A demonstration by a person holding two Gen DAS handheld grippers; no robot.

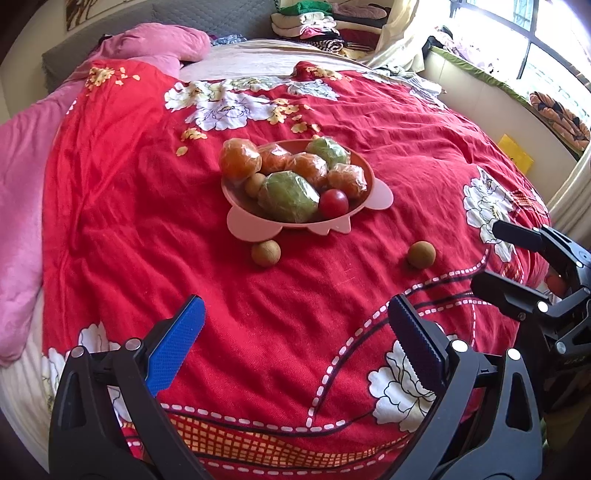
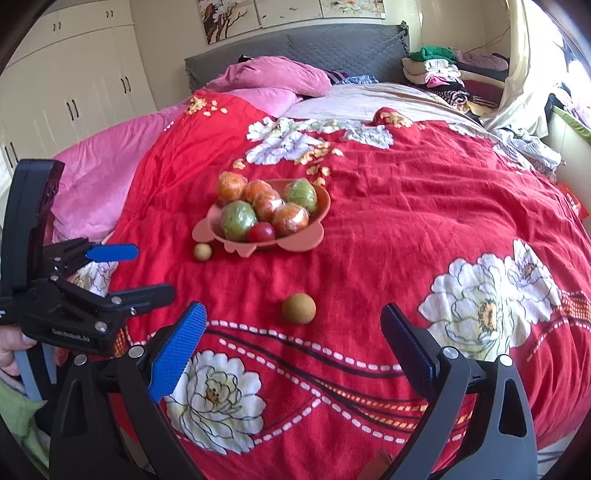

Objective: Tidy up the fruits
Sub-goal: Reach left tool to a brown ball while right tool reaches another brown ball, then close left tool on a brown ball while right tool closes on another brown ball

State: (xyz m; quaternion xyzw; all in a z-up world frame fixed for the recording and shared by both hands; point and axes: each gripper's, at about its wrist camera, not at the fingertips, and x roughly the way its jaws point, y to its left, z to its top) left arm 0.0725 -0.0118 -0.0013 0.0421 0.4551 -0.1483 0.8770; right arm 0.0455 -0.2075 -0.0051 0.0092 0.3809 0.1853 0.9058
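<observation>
A pink bowl (image 1: 362,162) (image 2: 321,206) sits mid-bed, holding wrapped orange fruits (image 1: 239,159), wrapped green fruits (image 1: 288,197), a red tomato (image 1: 333,204) and a small tan fruit (image 1: 255,184). Two tan round fruits lie loose on the red quilt: one just in front of the bowl (image 1: 265,253) (image 2: 202,252), one farther right and nearer me (image 1: 421,254) (image 2: 299,308). My left gripper (image 1: 295,317) (image 2: 147,271) is open and empty, well short of the fruits. My right gripper (image 2: 293,321) (image 1: 487,251) is open and empty, with the nearer loose fruit just beyond its fingertips.
The red floral quilt (image 1: 147,221) covers the bed. Pink blankets (image 1: 22,177) lie at the left, folded clothes (image 2: 443,77) at the head right, wardrobes (image 2: 74,85) at the far left, a window (image 1: 535,33) at the right.
</observation>
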